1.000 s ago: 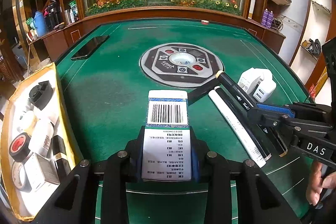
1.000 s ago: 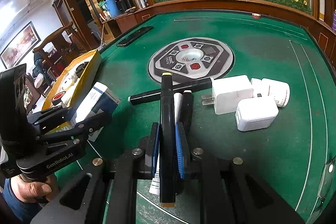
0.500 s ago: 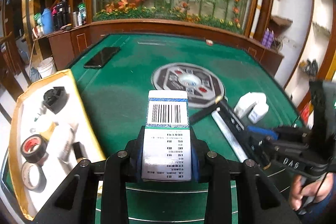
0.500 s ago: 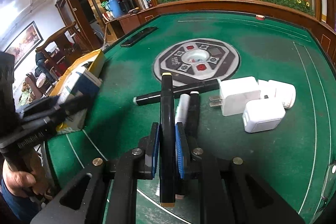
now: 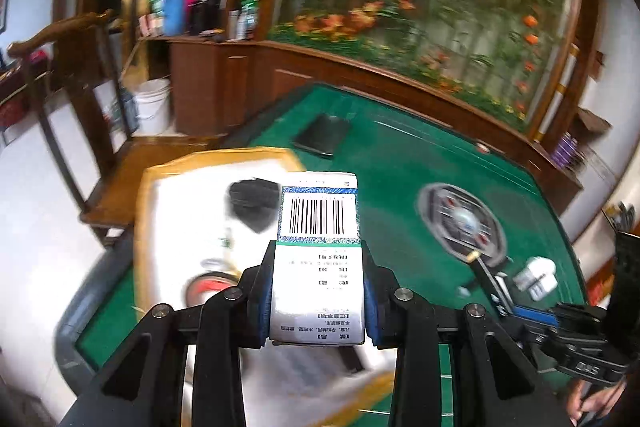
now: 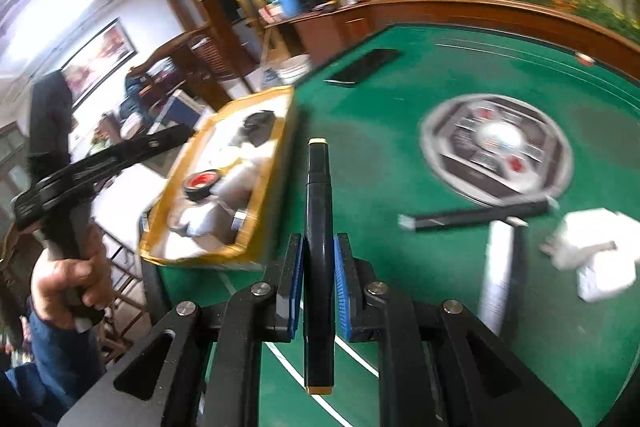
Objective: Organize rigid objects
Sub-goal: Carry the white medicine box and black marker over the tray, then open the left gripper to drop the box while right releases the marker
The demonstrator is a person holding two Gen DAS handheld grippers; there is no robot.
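My left gripper (image 5: 318, 297) is shut on a white box with a barcode (image 5: 318, 259) and holds it above the yellow-rimmed tray (image 5: 146, 219), which holds a black part (image 5: 254, 205) and a red-cored tape roll (image 5: 206, 287). My right gripper (image 6: 318, 285) is shut on a black marker (image 6: 319, 235) and holds it above the green table, just right of the tray (image 6: 262, 195). The left gripper shows at the left of the right wrist view (image 6: 104, 163). Another black marker (image 6: 476, 215), a white marker (image 6: 496, 267) and white chargers (image 6: 596, 255) lie on the table to the right.
A black phone (image 5: 322, 135) lies at the far left of the green table (image 5: 400, 163). A round control panel (image 6: 496, 147) sits in the table's middle. A wooden chair (image 5: 80, 99) and a white bucket (image 5: 152, 105) stand beyond the table's left edge.
Both grippers have swung left with their loads. The box has moved from over the table to over the tray. The marker has moved toward the tray's right edge.
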